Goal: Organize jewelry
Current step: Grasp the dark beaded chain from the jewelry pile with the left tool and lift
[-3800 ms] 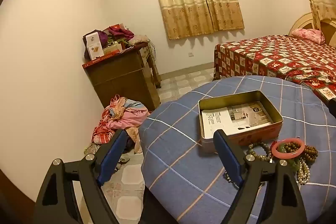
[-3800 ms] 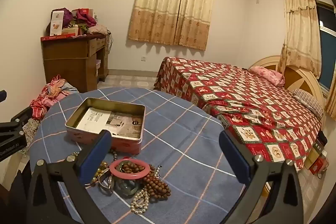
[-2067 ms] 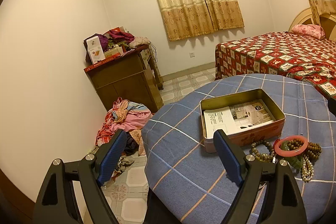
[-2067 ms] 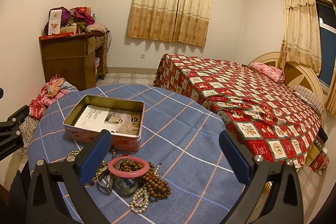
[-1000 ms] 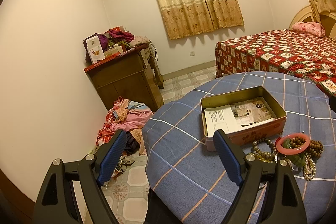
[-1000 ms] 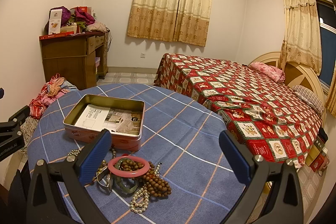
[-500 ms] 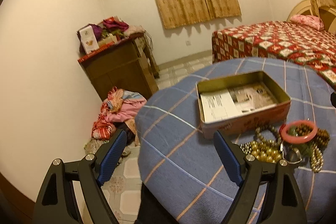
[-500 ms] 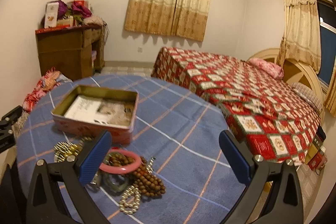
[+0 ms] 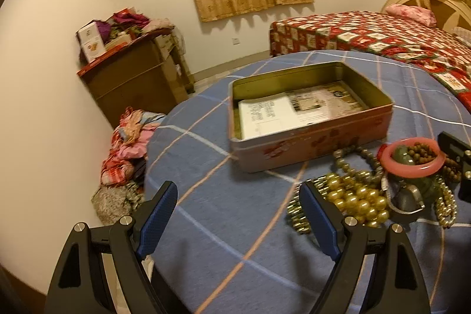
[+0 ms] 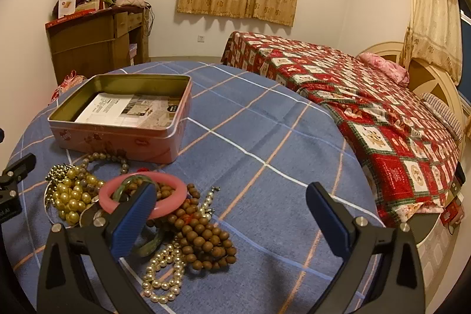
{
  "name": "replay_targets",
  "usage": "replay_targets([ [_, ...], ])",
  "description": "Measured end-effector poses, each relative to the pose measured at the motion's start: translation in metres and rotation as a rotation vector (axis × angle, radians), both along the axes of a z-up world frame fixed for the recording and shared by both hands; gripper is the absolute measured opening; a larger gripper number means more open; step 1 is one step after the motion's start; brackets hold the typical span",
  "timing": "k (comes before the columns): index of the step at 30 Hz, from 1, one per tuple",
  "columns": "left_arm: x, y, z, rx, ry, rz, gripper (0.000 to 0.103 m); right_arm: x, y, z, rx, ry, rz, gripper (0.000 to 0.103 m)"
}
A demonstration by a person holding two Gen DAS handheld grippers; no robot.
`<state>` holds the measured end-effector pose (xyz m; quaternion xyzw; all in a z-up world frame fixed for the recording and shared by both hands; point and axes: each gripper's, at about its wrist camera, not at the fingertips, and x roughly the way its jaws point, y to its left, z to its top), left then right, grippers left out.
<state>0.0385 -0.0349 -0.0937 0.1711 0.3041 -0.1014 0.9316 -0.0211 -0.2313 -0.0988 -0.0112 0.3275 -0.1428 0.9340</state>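
A pile of jewelry lies on the round table with the blue plaid cloth (image 10: pixel 265 143). A pink bangle (image 10: pixel 173 190) (image 9: pixel 412 167) tops it, with gold beads (image 10: pixel 72 196) (image 9: pixel 353 197), brown wooden beads (image 10: pixel 203 237), a pearl strand (image 10: pixel 162 278) and a green bangle. Behind the pile stands an open pink tin (image 10: pixel 123 134) (image 9: pixel 309 143) with papers inside. My left gripper (image 9: pixel 238 217) is open over bare cloth left of the pile. My right gripper (image 10: pixel 232 217) is open, its left finger in front of the pink bangle. Nothing is held.
A bed with a red patterned cover (image 10: pixel 368 96) stands close to the table's right side. A wooden desk piled with boxes and cloth (image 9: pixel 132 78) is at the back left wall. Clothes lie heaped on the floor (image 9: pixel 126 146) beside the table.
Both grippers have moved down and forward toward the table, so the tin and jewelry pile look larger and nearer. Both stay open and empty.
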Motion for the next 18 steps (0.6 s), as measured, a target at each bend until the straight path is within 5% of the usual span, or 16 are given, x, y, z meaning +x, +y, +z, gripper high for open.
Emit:
replay_targets([
  [8,0.01,-0.01,-0.017,-0.031,0.074,-0.053,0.084,-0.001,0.001,0.003,-0.013,-0.009,0.002,0.102],
  [11,0.013,-0.011,-0.021,-0.081,0.118,-0.1,0.054,0.002,0.001,0.002,-0.022,-0.014,0.006,0.102],
  [13,0.013,-0.013,-0.022,-0.119,0.155,-0.149,0.023,0.002,0.004,0.002,-0.029,-0.016,0.008,0.102],
  [16,0.008,-0.013,-0.018,-0.156,0.161,-0.187,0.004,0.002,0.005,0.003,-0.036,-0.018,0.009,0.102],
  [18,0.004,-0.01,-0.011,-0.195,0.151,-0.209,0.004,0.003,0.005,0.003,-0.041,-0.019,0.008,0.102],
])
